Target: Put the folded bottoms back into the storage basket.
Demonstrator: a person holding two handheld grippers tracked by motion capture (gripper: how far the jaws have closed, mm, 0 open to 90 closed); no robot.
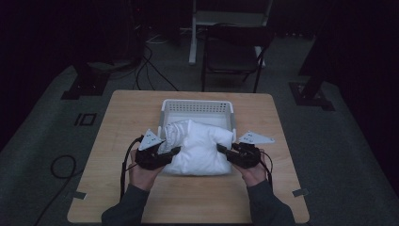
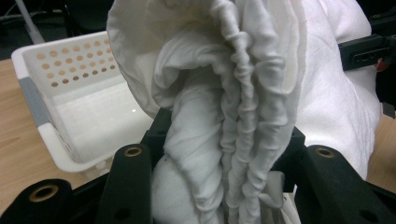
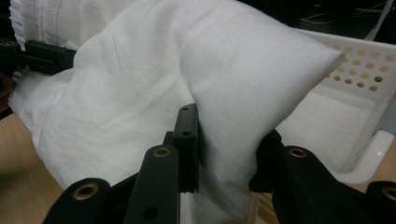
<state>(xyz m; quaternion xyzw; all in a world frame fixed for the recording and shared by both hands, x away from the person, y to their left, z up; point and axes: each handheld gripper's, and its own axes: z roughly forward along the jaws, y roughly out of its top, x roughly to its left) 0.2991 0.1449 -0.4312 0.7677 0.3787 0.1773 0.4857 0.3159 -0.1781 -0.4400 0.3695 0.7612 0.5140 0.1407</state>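
The room is dim, with a grey floor, loose cables and a dark folding chair (image 1: 234, 52) standing beyond the far edge of a pale wooden counter (image 1: 188, 197). On the far half of that counter sits a white perforated basket (image 1: 197, 107) with grey corner pieces, its inside lined white.

The landmark is the basket. Just on the near side of it, overlapping its near rim, is a bundled white cloth (image 1: 200, 148), thick and folded on itself, one side gathered into tight ruffled pleats. In the left gripper view the pleated edge rises straight up between the jaws, with the basket behind it to the left and its near corner close by. In the right gripper view a smooth folded corner of the cloth (image 3: 219, 79) sticks out toward the basket's holed wall (image 3: 359, 70).

The left gripper (image 1: 175, 150) is at the cloth's left side, near the basket's near left corner. Its jaws are closed onto the gathered pleats (image 2: 233, 154), pinching a thick wad of fabric between them.

The right gripper (image 1: 220, 149) is at the cloth's right side, near the basket's near right corner. Its jaws are clamped on a fold of the smooth fabric, squeezed narrow between the two black pads.

Both hands (image 1: 143, 174) come from the near edge of the counter, sleeves dark, a cable trailing from each gripper.
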